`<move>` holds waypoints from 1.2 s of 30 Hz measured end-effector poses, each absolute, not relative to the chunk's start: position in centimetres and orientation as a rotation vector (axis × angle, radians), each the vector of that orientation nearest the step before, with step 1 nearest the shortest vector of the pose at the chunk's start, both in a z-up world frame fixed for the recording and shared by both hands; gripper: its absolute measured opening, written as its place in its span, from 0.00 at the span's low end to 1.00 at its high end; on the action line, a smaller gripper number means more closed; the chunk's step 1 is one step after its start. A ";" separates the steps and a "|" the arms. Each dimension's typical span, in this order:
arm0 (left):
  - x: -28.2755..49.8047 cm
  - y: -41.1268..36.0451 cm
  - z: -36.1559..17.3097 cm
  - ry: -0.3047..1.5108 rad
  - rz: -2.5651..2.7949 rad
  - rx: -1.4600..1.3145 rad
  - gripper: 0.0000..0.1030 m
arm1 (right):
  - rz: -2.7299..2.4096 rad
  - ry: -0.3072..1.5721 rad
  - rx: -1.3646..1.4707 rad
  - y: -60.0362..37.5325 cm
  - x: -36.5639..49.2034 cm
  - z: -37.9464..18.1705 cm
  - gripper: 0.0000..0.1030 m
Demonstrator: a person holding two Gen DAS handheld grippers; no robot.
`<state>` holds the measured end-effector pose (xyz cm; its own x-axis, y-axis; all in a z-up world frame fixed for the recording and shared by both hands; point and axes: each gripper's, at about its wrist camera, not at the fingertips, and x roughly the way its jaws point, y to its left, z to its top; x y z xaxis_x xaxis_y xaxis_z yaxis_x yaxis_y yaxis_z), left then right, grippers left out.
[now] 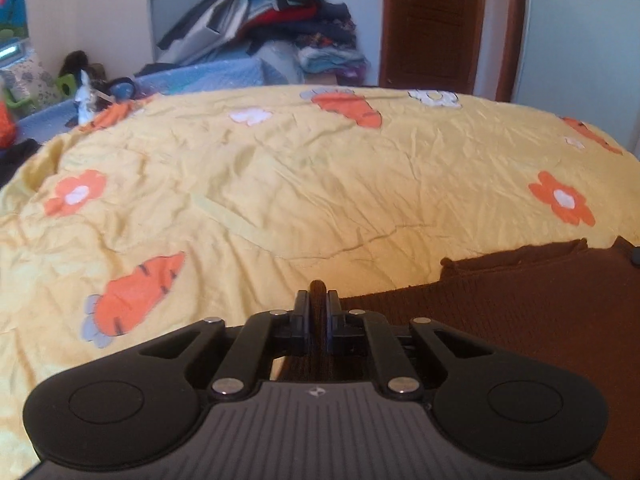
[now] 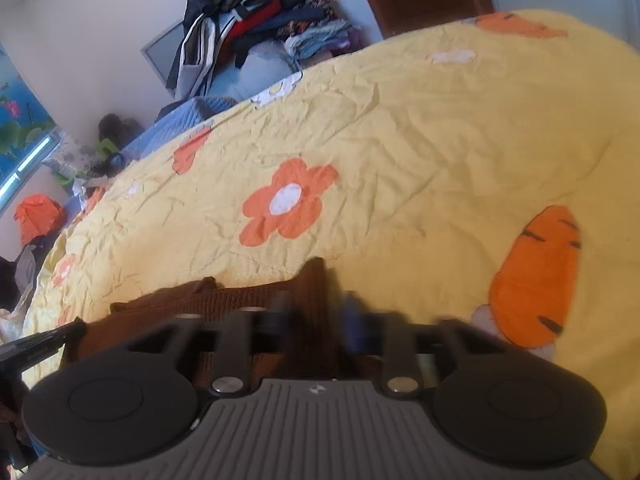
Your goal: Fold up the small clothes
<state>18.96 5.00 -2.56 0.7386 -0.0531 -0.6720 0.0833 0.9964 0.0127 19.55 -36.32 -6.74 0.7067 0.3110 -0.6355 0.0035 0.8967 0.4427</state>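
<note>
Left gripper [image 1: 319,300] fingers clamp brown ribbed knit [image 1: 540,300]; right gripper [image 2: 320,312] fingers apart.

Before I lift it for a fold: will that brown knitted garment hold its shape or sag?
The brown knitted garment will probably sag: it lies limp and rumpled on the yellow bedspread. It likely won't slip, since ribbed knit bunches in the left gripper. Probably light.

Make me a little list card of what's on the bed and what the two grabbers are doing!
bed cover: yellow quilt with orange flowers and carrots
garment: brown knit cloth lying on the quilt
left gripper: shut, pinching a fold of the brown knit cloth
right gripper: blurred, jaws apart, cloth between them; grip unclear
background: clothes pile, wooden door
</note>
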 end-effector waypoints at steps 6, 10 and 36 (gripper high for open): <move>14.4 3.9 0.1 0.686 -0.202 -0.071 0.19 | 0.278 0.674 0.335 -32.9 15.2 -3.4 0.70; 15.4 1.2 -3.9 0.805 -0.181 -0.004 0.21 | 0.272 0.772 0.180 -29.5 15.8 -6.0 0.73; 13.6 1.3 -5.2 0.659 -0.177 0.027 0.27 | 0.224 0.666 0.064 -29.6 8.7 -5.2 0.94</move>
